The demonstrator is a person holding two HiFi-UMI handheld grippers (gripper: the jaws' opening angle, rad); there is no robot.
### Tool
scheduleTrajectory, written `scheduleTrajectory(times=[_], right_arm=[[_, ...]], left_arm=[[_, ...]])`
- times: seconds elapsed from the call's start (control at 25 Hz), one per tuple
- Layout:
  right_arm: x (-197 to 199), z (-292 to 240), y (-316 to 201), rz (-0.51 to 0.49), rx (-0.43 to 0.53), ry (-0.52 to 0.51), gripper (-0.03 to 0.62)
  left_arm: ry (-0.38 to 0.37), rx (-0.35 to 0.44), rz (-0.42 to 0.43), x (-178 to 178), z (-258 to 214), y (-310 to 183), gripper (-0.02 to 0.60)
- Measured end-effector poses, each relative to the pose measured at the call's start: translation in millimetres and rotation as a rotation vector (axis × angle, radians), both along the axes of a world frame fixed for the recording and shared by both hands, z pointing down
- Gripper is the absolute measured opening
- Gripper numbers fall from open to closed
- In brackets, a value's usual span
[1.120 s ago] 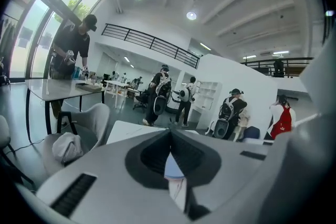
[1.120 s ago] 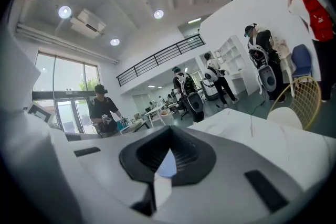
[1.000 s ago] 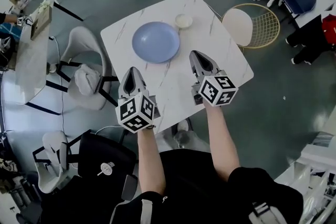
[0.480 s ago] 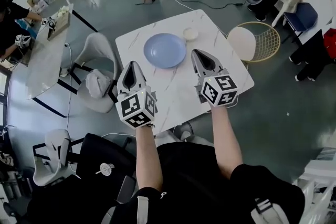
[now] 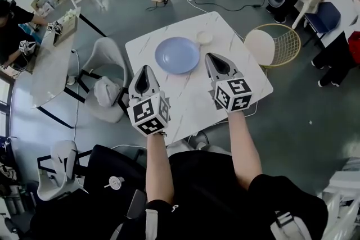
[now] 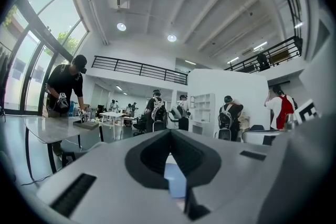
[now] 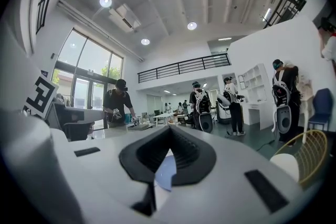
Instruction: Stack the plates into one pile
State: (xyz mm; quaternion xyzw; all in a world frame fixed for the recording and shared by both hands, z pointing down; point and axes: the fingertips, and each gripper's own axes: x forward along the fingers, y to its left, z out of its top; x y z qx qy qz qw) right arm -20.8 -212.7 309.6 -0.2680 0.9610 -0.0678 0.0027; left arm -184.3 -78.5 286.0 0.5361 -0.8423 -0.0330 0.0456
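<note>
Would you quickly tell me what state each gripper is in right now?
Left gripper: closed, holding nothing.
Right gripper: closed, holding nothing.

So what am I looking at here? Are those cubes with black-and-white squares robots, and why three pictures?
No robot: a person holds a two-jaw tool in each hand, the left gripper and right gripper; the patterned cubes are part of them. One picture comes from a camera on the person's head, looking down; the other two from cameras riding on each gripper, looking along its jaws. On the white table lie a blue plate and a small white dish, apart. Both grippers are shut and hold nothing.
</note>
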Motion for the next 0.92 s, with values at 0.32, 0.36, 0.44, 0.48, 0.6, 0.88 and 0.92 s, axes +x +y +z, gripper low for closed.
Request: scheduleTrajectory(times=[0.32,0.36,0.44,0.48,0.6,0.88,0.92], right_arm=[[2.9,3.1,-4.5,-0.005,-0.004,0.004,0.006],[3.5,3.8,-5.0,-0.005,-0.005,0.006,0.006],[4.7,4.4,-6.2,-0.004,-0.007,0.008,0.008],[5.0,4.2,-7.1,-0.005,-0.006,0.009,0.006],[3.7,4.4,-9.0,-0.008,-0.004,0.011,0.006],[1.7,7.6,-12.8,-0.013,0.023,0.039,0.008],[1.7,7.5,-13.4,-0.012,0.031,0.047,0.006]], left_arm=[[0.01,-0.008,0.024,8.1,8.0,-9.5,0.015],[0.012,-0.009,0.025,8.6,9.1,-10.3,0.015],[0.019,-0.01,0.027,9.4,10.8,-12.0,0.015],[0.022,-0.01,0.028,9.7,11.2,-13.0,0.015],[0.028,-0.011,0.029,9.1,13.3,-15.3,0.015],[0.038,-0.015,0.027,7.9,19.0,-20.5,0.015],[0.039,-0.015,0.027,8.1,19.2,-21.6,0.015]])
